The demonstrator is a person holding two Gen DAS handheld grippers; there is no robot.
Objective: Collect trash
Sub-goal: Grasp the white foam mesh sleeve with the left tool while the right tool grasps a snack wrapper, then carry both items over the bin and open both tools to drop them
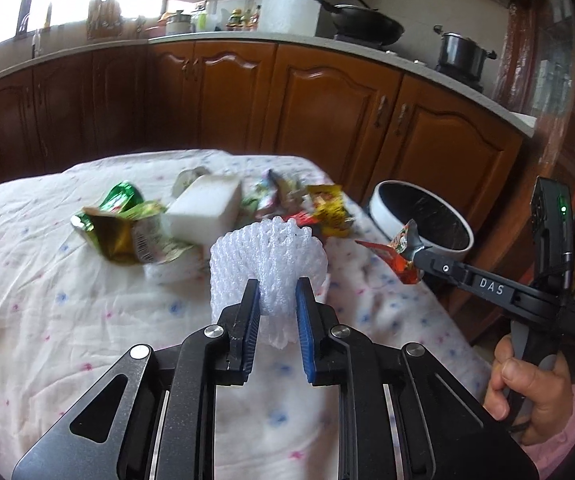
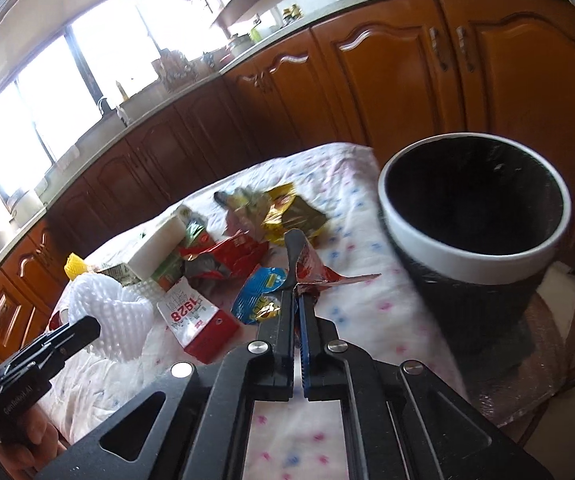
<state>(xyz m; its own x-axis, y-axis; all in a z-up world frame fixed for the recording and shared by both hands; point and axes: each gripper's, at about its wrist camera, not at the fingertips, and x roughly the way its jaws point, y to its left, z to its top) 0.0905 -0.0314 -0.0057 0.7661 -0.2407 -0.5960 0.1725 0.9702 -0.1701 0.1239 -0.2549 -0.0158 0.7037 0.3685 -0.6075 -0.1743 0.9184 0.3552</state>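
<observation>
Over the cloth-covered worktop (image 1: 47, 280), the left hand-held gripper (image 1: 277, 312) has its blue-padded jaws closed partway on a white foam net sleeve (image 1: 267, 256), pinching its lower fold while the rest fans out above the fingertips. To its right, the right hand-held gripper (image 2: 297, 280) is closed nearly flat on a red snack wrapper (image 2: 315, 272), held by one crumpled end, with the loose end sticking out toward the bin (image 2: 475, 252). That bin, dark with a white rim, stands just beside the worktop's edge and close to the wrapper. More trash lies spread on the cloth: a green foil packet (image 1: 123, 224), a white foam block (image 1: 203, 208), a yellow wrapper (image 1: 327, 204), a blue packet (image 2: 261, 292) and a red-and-white carton (image 2: 195, 320). Everything here looks very light and soft. The net sleeve should squash and spring back, so a grip through a doubled fold is likely safest. Foil wrappers are probably slick and thin, best taken at a crumpled ridge, not a flat face. The foam block is stiffer and would need wider jaws across its short sides.
</observation>
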